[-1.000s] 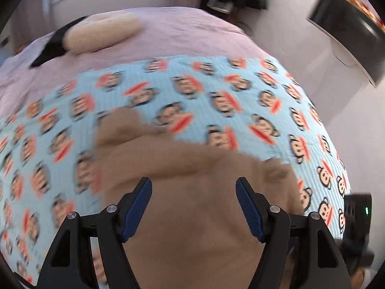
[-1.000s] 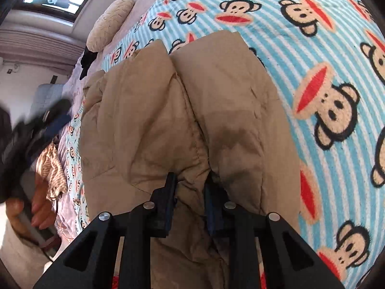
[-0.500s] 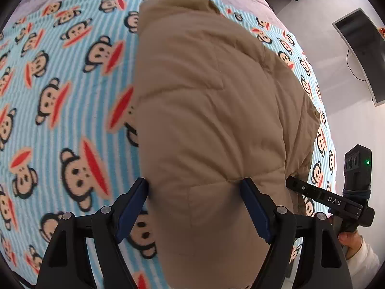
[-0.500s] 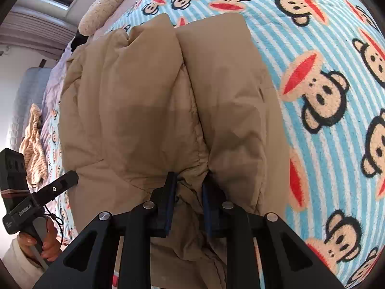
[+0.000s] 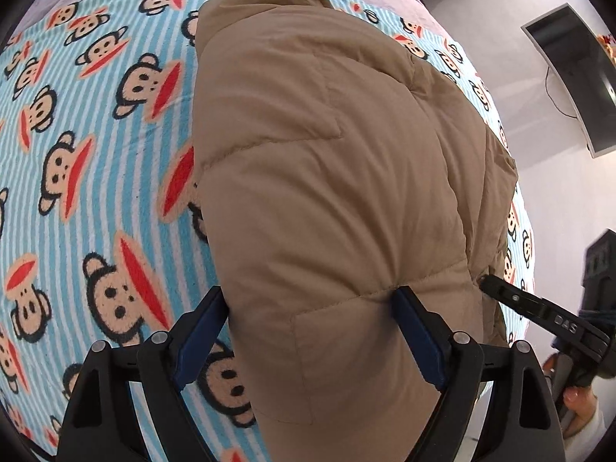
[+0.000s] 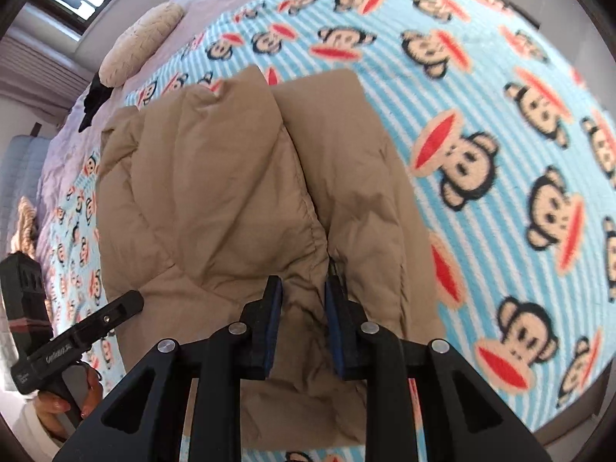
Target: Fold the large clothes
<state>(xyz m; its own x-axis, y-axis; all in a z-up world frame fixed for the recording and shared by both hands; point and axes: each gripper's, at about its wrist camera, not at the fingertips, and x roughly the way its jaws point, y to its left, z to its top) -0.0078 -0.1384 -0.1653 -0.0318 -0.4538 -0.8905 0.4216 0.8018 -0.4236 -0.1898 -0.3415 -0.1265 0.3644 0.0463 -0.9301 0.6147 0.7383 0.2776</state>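
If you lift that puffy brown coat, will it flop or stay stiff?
Probably flop: the coat already sags into soft folds on the blanket. Its quilted puffiness suggests it's light but bulky. The right gripper bunches its fabric easily, so it likely squashes.

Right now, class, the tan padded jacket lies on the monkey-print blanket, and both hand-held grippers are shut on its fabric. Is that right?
Not quite. Only the right hand-held gripper is shut on the tan padded jacket; the right wrist view shows fabric pinched between its fingers. The left wrist view shows the left hand-held gripper open, its fingers wide apart either side of the jacket. The jacket does lie on the monkey-print blanket.
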